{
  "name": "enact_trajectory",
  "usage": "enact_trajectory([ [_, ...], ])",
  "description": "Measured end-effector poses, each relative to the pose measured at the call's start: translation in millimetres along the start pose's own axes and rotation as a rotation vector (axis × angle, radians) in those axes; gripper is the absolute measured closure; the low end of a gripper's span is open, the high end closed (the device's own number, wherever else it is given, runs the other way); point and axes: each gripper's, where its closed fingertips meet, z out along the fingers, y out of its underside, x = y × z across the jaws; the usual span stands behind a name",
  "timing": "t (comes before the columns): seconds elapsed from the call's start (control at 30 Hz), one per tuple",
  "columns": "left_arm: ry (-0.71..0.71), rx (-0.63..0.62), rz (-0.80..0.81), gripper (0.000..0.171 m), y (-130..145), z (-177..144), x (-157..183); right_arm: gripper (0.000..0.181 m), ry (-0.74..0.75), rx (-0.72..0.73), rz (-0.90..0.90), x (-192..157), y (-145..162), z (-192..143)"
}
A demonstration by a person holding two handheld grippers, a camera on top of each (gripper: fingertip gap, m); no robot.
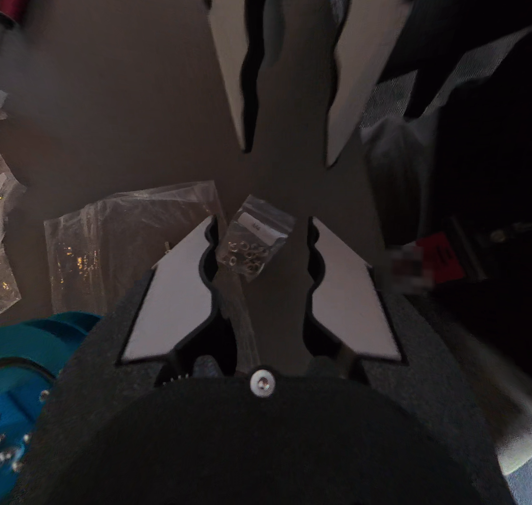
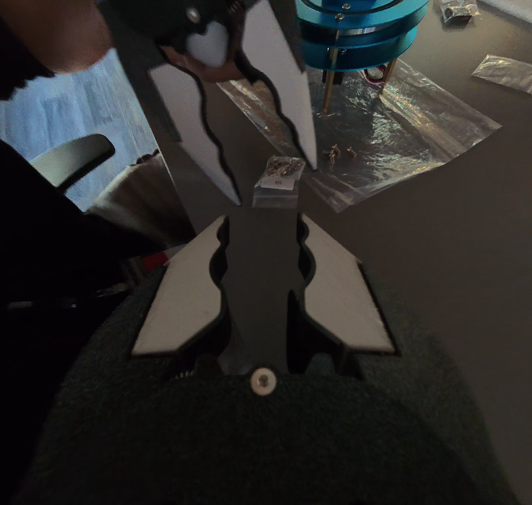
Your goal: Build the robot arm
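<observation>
A small clear zip bag of little metal rings (image 1: 253,246) with a white label lies on the grey table. My left gripper (image 1: 262,218) is open, with the bag between its fingers and close against the left finger. In the right wrist view the same bag (image 2: 277,183) sits between the left gripper's (image 2: 275,184) fingertips. My right gripper (image 2: 262,216) is open and empty just short of the bag, facing the left one. It also shows at the top of the left wrist view (image 1: 288,157), hovering beyond the bag.
A blue round metal assembly (image 2: 359,16) on brass legs stands on a large clear plastic bag (image 2: 403,134). Loose screws (image 2: 335,153) lie by the small bag. Other small bags (image 2: 457,5) lie at the far right. A chair (image 2: 72,157) is beyond the table's left edge.
</observation>
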Motion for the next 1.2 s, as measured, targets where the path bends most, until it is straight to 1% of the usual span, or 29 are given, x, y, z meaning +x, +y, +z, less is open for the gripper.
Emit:
enact_trajectory([
  [0.03, 0.01, -0.003, 0.001, 0.109, 1.0, 3.5, -2.4, 0.138, -0.022, 0.026, 0.024, -2.4, 1.5, -3.0],
  [0.13, 0.124, 0.043, -0.039, 0.112, -1.3, 7.7, 7.0, 0.139, -0.068, 0.069, 0.083, -4.5, 9.1, -7.6],
  [0.2, 0.157, 0.058, -0.031, 0.129, 0.0, 6.4, 12.9, 0.142, -0.075, 0.079, 0.106, -0.7, 12.5, -7.5],
  [0.23, 0.151, 0.058, -0.024, 0.145, 1.2, 5.3, 14.0, 0.144, -0.101, 0.081, 0.13, -1.7, 12.5, -7.4],
  [0.3, 0.075, 0.064, -0.025, 0.168, 3.9, 2.4, 7.9, 0.144, -0.132, 0.107, 0.17, -2.4, 6.5, -7.8],
  [0.37, 0.003, 0.104, -0.077, 0.169, 4.6, -4.1, 1.6, 0.147, -0.149, 0.14, 0.212, -2.3, -1.8, -6.3],
  [0.43, -0.033, 0.176, -0.138, 0.171, 2.7, -14.1, 0.1, 0.148, -0.18, 0.152, 0.256, -5.1, -7.1, -1.2],
  [0.5, -0.065, 0.258, -0.219, 0.171, -0.7, -26.2, -4.0, 0.149, -0.215, 0.145, 0.3, -9.7, -12.0, 7.5],
  [0.53, -0.066, 0.318, -0.267, 0.171, -5.2, -34.1, -5.4, 0.15, -0.229, 0.136, 0.314, -12.3, -14.5, 12.7],
  [0.6, -0.043, 0.48, -0.394, 0.171, -17.9, -53.7, -8.4, 0.151, -0.24, 0.145, 0.329, -15.3, -23.5, 21.7],
  [0.63, -0.023, 0.559, -0.458, 0.171, -23.5, -63.7, -9.6, 0.148, -0.245, 0.164, 0.328, -17.0, -29.7, 25.5],
  [0.7, -0.009, 0.695, -0.551, 0.171, -30.9, -81.5, -13.3, 0.15, -0.299, 0.21, 0.325, -28.0, -43.3, 30.7],
  [0.77, 0.017, 0.8, -0.604, 0.171, -36.6, -95.2, -12.4, 0.152, -0.357, 0.27, 0.34, -38.0, -58.1, 33.4],
  [0.8, 0.028, 0.829, -0.619, 0.171, -38.0, -99.0, -11.0, 0.155, -0.39, 0.305, 0.35, -42.9, -66.0, 33.1],
  [0.83, 0.035, 0.849, -0.627, 0.171, -38.8, -101.4, -9.1, 0.159, -0.432, 0.351, 0.359, -47.9, -74.9, 30.1],
  [0.9, 0.041, 0.888, -0.639, 0.171, -39.9, -106.2, -6.5, 0.165, -0.47, 0.427, 0.388, -49.4, -87.1, 25.5],
  [0.93, 0.038, 0.901, -0.647, 0.171, -39.5, -108.0, -6.2, 0.168, -0.485, 0.453, 0.395, -49.1, -90.2, 23.0],
  [1.0, 0.038, 0.915, -0.654, 0.171, -38.1, -109.9, -4.6, 0.181, -0.534, 0.487, 0.408, -49.8, -93.7, 16.4],
  [1.07, 0.021, 0.904, -0.649, 0.171, -35.3, -109.2, -3.1, 0.181, -0.56, 0.479, 0.422, -50.3, -93.5, 15.7],
  [1.13, -0.027, 0.886, -0.606, 0.171, -30.3, -113.2, -1.9, 0.181, -0.557, 0.444, 0.437, -48.8, -90.2, 19.1],
  [1.17, -0.058, 0.873, -0.565, 0.159, -27.2, -116.4, -0.5, 0.181, -0.53, 0.424, 0.442, -44.9, -87.2, 21.9],
  [1.2, -0.085, 0.843, -0.516, 0.139, -23.8, -117.9, 2.7, 0.181, -0.497, 0.398, 0.436, -40.9, -83.4, 24.9],
])
